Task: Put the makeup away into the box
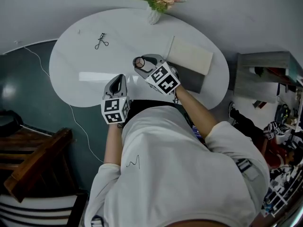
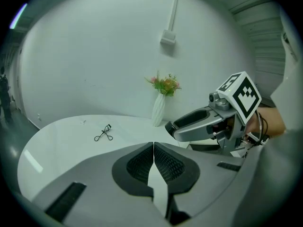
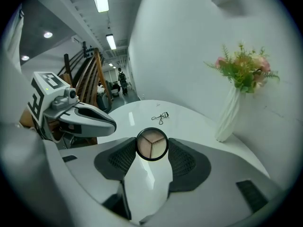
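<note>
My right gripper (image 3: 152,148) is shut on a round black compact (image 3: 152,144) with three beige powder wedges, held upright above the white table (image 1: 85,60). The same compact (image 1: 139,62) shows at the jaw tips of the right gripper (image 1: 140,64) in the head view, just left of the box (image 1: 189,56), a flat cream box lying on a grey base. My left gripper (image 1: 117,82) hangs near the table's front edge, shut with nothing in it (image 2: 153,156). A black eyelash curler (image 1: 100,41) lies far left on the table, apart from both grippers.
A white vase of flowers (image 1: 154,6) stands at the table's back edge. A wooden chair (image 1: 33,164) is at the lower left, a cable (image 1: 75,122) runs over the dark floor, and a grey shelf (image 1: 262,74) with clutter stands to the right.
</note>
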A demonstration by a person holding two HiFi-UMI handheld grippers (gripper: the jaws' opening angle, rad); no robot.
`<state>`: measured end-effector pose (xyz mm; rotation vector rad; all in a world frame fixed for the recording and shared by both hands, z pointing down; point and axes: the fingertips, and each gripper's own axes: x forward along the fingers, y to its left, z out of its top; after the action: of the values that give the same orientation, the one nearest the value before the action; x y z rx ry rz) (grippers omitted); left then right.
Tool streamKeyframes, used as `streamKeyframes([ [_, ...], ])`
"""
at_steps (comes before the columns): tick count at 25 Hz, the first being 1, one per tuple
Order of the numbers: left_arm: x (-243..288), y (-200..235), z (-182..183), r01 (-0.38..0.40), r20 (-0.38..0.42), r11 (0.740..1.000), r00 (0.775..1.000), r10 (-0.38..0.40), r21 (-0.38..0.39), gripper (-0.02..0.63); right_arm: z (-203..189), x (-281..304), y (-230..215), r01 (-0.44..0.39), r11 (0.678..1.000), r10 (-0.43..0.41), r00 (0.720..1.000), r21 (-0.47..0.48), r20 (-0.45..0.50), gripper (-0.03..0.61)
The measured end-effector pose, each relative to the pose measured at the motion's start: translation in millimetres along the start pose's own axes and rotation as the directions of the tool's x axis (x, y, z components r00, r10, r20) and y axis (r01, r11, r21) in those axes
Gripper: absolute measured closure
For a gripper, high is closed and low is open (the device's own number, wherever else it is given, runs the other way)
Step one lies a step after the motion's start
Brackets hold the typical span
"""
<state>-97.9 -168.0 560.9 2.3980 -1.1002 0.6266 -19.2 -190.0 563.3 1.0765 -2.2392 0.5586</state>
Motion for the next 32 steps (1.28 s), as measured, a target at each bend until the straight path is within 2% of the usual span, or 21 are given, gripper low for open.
streamKeyframes([
  [8,32,-37,12,0.139,-0.028,0.987,0.99,-0.137,0.079,0.592,-21,-32,-23,0.095,0.991,-0.097,0.995,0.096,0.011,0.367],
  [17,51,-73,11,0.257,-0.083,0.956,0.966,-0.247,0.142,0.592,-49,-70,-42,0.186,0.97,-0.186,0.982,0.156,-0.011,0.365],
  [26,72,-123,0,0.381,-0.152,0.904,0.922,-0.356,0.192,0.592,-98,-111,-58,0.268,0.936,-0.26,0.963,0.228,-0.066,0.365],
  [32,82,-159,-8,0.447,-0.197,0.867,0.891,-0.409,0.221,0.592,-148,-140,-65,0.304,0.916,-0.278,0.951,0.263,-0.132,0.365],
])
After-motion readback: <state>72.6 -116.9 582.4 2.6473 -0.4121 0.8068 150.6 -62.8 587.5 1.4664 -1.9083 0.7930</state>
